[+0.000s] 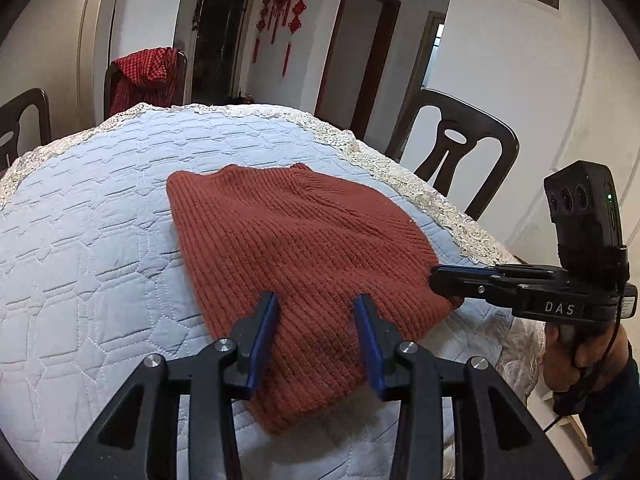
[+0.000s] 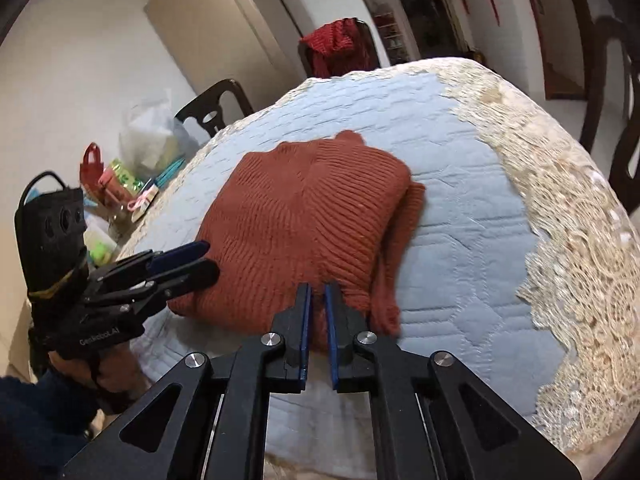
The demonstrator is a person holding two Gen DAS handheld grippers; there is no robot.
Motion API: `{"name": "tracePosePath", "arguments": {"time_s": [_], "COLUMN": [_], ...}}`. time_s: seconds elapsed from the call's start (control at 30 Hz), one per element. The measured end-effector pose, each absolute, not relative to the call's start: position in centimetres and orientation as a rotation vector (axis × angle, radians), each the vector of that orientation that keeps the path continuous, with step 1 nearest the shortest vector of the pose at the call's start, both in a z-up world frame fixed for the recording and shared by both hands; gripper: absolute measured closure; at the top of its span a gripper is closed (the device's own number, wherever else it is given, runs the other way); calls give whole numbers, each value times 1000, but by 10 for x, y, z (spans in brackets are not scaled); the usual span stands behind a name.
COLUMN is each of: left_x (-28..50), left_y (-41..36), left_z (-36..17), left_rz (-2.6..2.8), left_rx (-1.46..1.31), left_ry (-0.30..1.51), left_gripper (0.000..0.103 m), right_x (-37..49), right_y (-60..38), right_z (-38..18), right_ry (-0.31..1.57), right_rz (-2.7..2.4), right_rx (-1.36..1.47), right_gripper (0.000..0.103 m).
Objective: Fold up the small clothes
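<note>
Right gripper [image 2: 317, 294], lower centre of its own view, has its blue pads nearly together, pinching the near hem of the sweater [image 2: 312, 216]. Left gripper [image 1: 316, 300], lower centre of the left view, stands part open, its fingers astride the knit at the near edge, pads not pressing.

Desk [image 1: 80, 240]: quilted blue cover with a lace border, filling the middle of both views. The rust-red sweater lies at its centre, already folded into a compact block, with a narrow strip of knit trailing loose at its right side in the right view.

Step in hand, judged: taking hold of the near edge for a further fold. Next move calls for the left pads to close on the hem, then both to lift together and carry it toward the collar.

Chairs [image 1: 460, 140] stand beyond the desk; bags [image 2: 152, 140] clutter the upper left of the right view. Nothing lies in the fold's path.
</note>
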State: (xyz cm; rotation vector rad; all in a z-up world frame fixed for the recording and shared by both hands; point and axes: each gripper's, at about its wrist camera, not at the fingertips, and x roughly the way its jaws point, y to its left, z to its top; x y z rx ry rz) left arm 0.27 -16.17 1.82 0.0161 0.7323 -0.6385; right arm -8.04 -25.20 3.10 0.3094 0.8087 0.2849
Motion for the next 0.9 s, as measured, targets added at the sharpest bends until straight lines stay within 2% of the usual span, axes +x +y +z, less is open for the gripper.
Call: {"name": "tracePosePath", "arguments": {"time_s": [0.17, 0.33, 0.53, 0.67, 0.9], "left_x": [9, 35, 49, 44, 76], "left_y": [-151, -141, -153, -153, -148], "left_z": [31, 39, 16, 18, 18], "left_rz": [-661, -578, -547, -548, -533], "left_rx": [-7, -47, -8, 3, -42], "left_ry": [737, 713, 750, 742, 764], "left_gripper": [59, 59, 59, 59, 59], "right_x": [-81, -67, -30, -34, -20], "right_y": [-249, -246, -235, -257, -258], "right_z": [42, 58, 35, 25, 45], "right_ry": [816, 748, 807, 776, 735], "right_rz": [265, 268, 230, 268, 241], "right_rx": [275, 299, 259, 421, 446], "right_gripper": [98, 95, 95, 98, 94]}}
